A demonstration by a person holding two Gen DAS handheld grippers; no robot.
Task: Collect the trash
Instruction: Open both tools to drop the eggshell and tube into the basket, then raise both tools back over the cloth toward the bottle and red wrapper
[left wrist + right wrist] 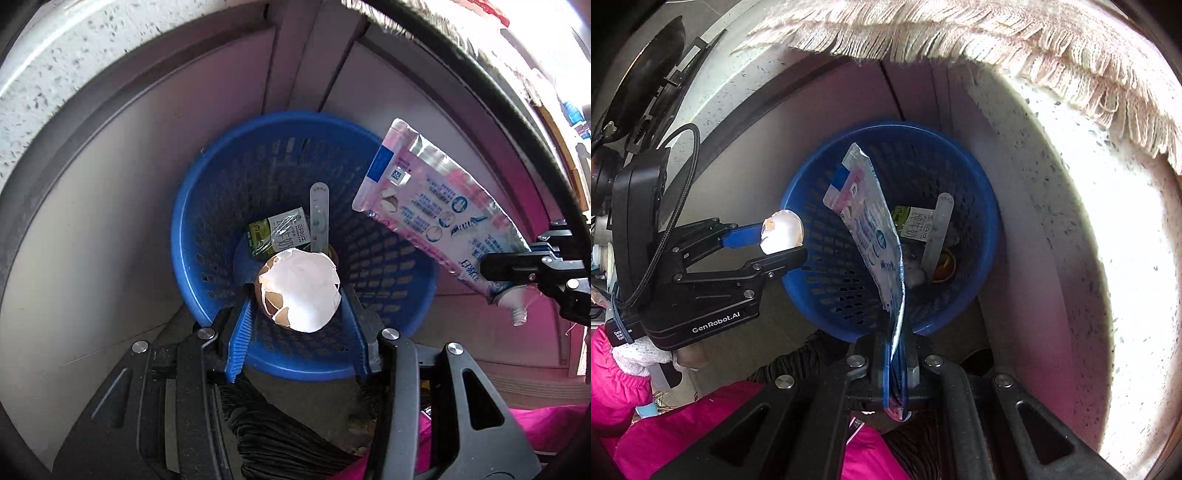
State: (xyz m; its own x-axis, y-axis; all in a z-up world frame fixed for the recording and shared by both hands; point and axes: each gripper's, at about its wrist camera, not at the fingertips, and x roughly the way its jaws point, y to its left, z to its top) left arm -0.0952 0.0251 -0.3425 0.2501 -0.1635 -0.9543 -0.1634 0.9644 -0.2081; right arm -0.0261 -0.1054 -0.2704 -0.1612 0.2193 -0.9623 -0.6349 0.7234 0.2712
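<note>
The left gripper (299,295) grips a broken eggshell (300,290) between its blue jaws, directly above the blue basket (207,266). The right gripper (895,354) has its jaws clamped on the spout end of a flattened pink-and-white pouch (875,236), which slants over the basket's rim. Deeper in the basket lie a green-and-white milk carton (275,236), a pale flat stick (318,218) and other scraps.

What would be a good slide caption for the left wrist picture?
Left gripper holds an eggshell above a blue basket while the right gripper brings a pouch.
</note>
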